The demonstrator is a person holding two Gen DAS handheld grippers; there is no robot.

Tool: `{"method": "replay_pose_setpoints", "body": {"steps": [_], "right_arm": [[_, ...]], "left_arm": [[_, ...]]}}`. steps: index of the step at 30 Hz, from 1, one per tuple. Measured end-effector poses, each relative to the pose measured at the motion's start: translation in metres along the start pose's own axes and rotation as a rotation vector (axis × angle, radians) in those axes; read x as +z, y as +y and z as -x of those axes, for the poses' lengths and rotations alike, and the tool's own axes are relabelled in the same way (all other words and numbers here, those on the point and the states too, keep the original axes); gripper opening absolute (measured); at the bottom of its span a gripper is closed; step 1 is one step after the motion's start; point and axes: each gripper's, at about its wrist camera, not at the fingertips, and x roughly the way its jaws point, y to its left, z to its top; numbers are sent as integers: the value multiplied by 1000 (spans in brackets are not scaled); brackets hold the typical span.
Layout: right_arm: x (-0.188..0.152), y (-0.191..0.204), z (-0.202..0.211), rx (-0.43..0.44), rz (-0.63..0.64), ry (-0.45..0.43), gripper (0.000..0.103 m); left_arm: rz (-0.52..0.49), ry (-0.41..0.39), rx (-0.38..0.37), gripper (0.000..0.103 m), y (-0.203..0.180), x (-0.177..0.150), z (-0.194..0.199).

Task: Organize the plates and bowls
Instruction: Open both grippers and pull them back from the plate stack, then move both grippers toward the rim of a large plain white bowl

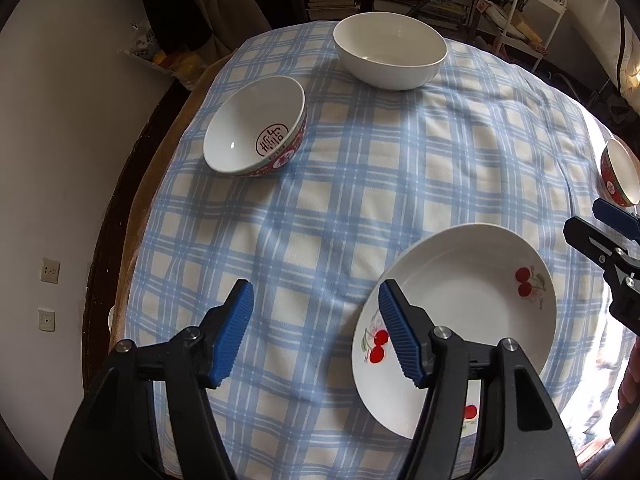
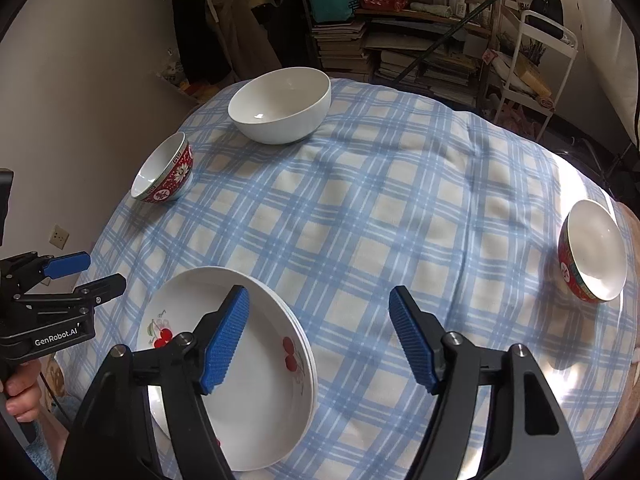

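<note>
A stack of white cherry-print plates [image 1: 472, 304] [image 2: 256, 392] lies at the near edge of the blue-checked table. A large white bowl [image 1: 390, 50] [image 2: 280, 106] stands at the far side. A red-patterned bowl [image 1: 256, 126] [image 2: 164, 174] sits far left. A second red bowl [image 1: 620, 174] [image 2: 594, 250] sits at the right edge. My left gripper [image 1: 316, 332] is open and empty, its right finger over the plates' left rim. My right gripper [image 2: 320, 336] is open and empty, its left finger above the plates.
The tablecloth [image 1: 360, 184] [image 2: 400, 216] covers a round table beside a wall at left. Shelves of books [image 2: 360, 48] and a white cart [image 2: 532, 60] stand behind the table. The other gripper shows at each view's edge [image 1: 608, 248] [image 2: 60, 280].
</note>
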Motion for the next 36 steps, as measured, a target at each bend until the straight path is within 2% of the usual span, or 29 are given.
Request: {"method": "replay_pose_setpoints", "body": {"steps": [3, 6, 9, 12, 15, 23, 27, 32, 36], "right_arm": [[21, -3, -5, -24, -2, -15, 85], [46, -7, -11, -28, 0, -33, 94], [72, -8, -16, -16, 2, -67, 97], [96, -9, -24, -17, -22, -94, 99], [120, -11, -33, 7, -48, -101, 99], [162, -11, -56, -21, -61, -128, 99], [173, -17, -74, -25, -109, -112, 99], [182, -22, -98, -18, -143, -71, 99], [185, -24, -114, -11, -162, -38, 99]], "left_arm": [[-24, -36, 25, 79, -1, 26, 4], [-25, -115, 29, 90, 3, 53, 10], [8, -182, 27, 93, 10, 77, 15], [45, -194, -31, 94, 20, 102, 12], [60, -222, -42, 94, 24, 127, 6], [85, -202, -104, 94, 36, 182, -31], [136, -159, -132, 94, 38, 193, -59], [121, -129, -155, 93, 36, 205, -82], [93, -133, -173, 93, 30, 215, -95]]}}
